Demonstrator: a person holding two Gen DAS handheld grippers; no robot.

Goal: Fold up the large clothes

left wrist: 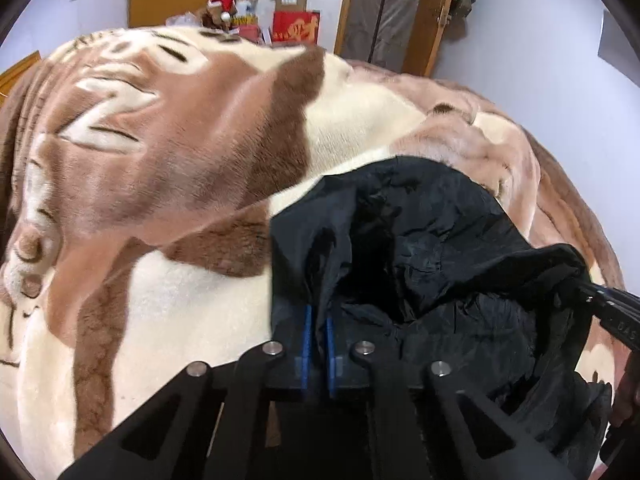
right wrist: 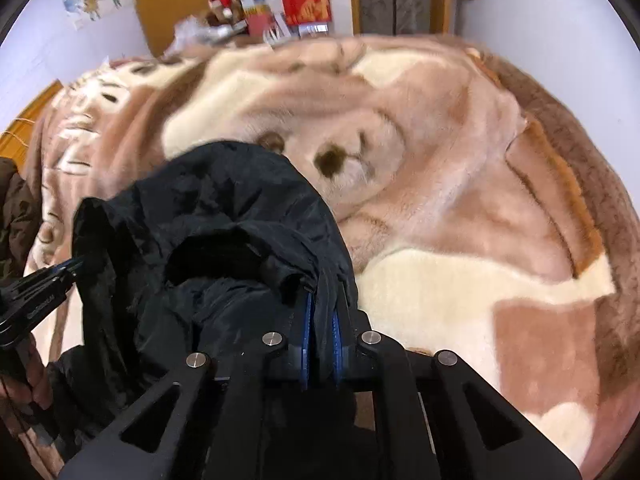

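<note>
While the plush blanket (left wrist: 168, 168) on the bed spreads wide and bare ahead of both cameras, the black jacket (left wrist: 420, 248) hangs bunched between the two tools, its far part draped onto the blanket at the near side of the bed. This looks like the lay-out step before any fold: the garment is lifted and crumpled, not yet spread flat. The next move would call for drawing the two held edges apart and forward, then lowering the cloth onto the cream and brown pile. There is ample open blanket beyond and to the left; the bed's right border rolls off near the jacket, so I would keep the spread towards the centre. The left gripper (left wrist: 319, 334) has its jaws clenched on a fold of the jacket's edge, blue pads pinching cloth. The right gripper (right wrist: 322, 330) is likewise clamped on another edge.
</note>
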